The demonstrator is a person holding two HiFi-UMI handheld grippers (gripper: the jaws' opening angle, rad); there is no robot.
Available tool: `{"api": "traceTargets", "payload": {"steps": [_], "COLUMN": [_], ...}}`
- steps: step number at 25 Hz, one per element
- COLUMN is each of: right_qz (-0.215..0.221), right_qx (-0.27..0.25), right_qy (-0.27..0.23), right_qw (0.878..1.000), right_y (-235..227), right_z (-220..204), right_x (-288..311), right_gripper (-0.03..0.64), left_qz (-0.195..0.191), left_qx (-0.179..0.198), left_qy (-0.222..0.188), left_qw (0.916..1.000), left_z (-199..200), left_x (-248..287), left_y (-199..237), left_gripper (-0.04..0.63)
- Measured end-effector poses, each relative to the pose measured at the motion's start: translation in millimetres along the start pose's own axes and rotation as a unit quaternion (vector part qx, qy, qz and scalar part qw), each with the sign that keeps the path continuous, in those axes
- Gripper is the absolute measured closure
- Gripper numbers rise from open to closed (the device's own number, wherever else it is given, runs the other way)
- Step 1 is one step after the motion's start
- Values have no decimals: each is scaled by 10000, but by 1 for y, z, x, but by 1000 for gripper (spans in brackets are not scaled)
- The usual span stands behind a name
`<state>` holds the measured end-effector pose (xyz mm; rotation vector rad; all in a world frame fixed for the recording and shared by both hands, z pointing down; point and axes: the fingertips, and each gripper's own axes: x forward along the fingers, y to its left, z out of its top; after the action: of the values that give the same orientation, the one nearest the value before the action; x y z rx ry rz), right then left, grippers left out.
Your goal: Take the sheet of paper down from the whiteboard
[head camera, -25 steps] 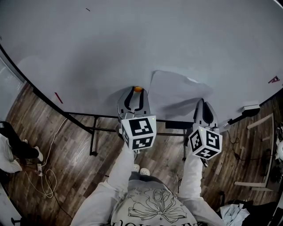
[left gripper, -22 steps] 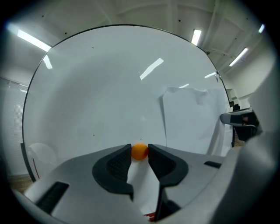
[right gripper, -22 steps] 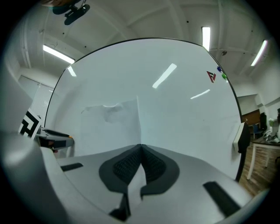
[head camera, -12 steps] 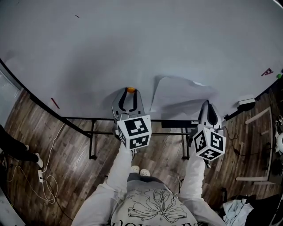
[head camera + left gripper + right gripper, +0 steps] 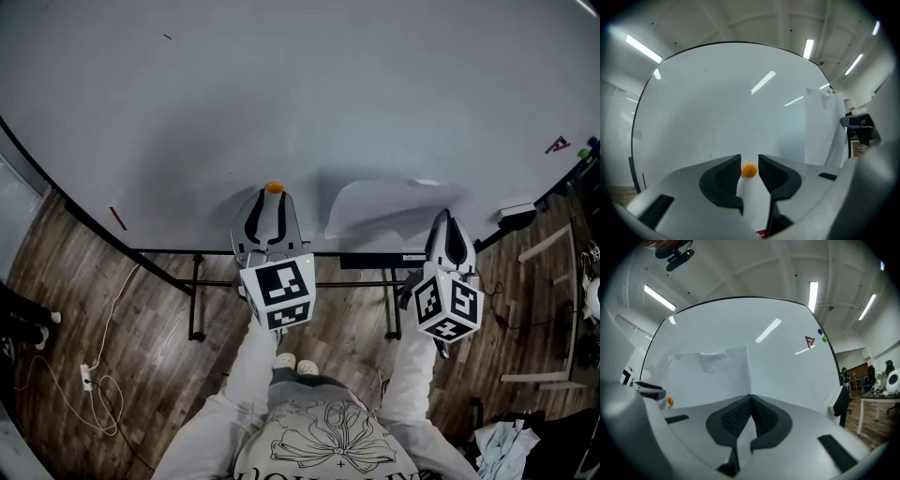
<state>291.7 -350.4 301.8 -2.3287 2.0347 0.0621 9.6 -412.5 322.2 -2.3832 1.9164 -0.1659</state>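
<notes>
White sheet of paper [image 5: 384, 211] is pinched along its right edge by the right tongs [image 5: 447, 217]. Left tongs [image 5: 271, 195], near its left edge, clamp 1 orange magnet [image 5: 274, 187].

Wood-plank floor [image 5: 112, 309] below, strip lights [image 5: 813, 291] overhead.

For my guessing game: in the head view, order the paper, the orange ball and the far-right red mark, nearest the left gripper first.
1. Orange ball, held at the tip of the left gripper.
2. Paper, to its right.
3. Red mark, far right on the whiteboard.
</notes>
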Motion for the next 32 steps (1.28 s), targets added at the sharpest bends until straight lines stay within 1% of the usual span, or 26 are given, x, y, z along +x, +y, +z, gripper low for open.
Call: {"api": "traceTargets", "payload": {"steps": [7, 18, 32], "right_qz": [-72, -82, -28], "right_qx": [24, 7, 34], "right_qy": [-164, -286, -279], "right_qw": [9998, 9996, 9996], "right_y": [3, 9, 17], "right_z": [12, 21, 19], "right_x": [-9, -16, -17], "right_gripper": [614, 614, 614], "left_qz": [30, -19, -33], "left_qx": [-113, -186, -168], "left_qy": [-147, -264, -262], "left_qw": [9998, 9995, 9995], "left_z": [14, 27, 26], "left_x": [-16, -30, -32], "left_y": [7, 9, 7], "left_gripper": [500, 508, 509]}}
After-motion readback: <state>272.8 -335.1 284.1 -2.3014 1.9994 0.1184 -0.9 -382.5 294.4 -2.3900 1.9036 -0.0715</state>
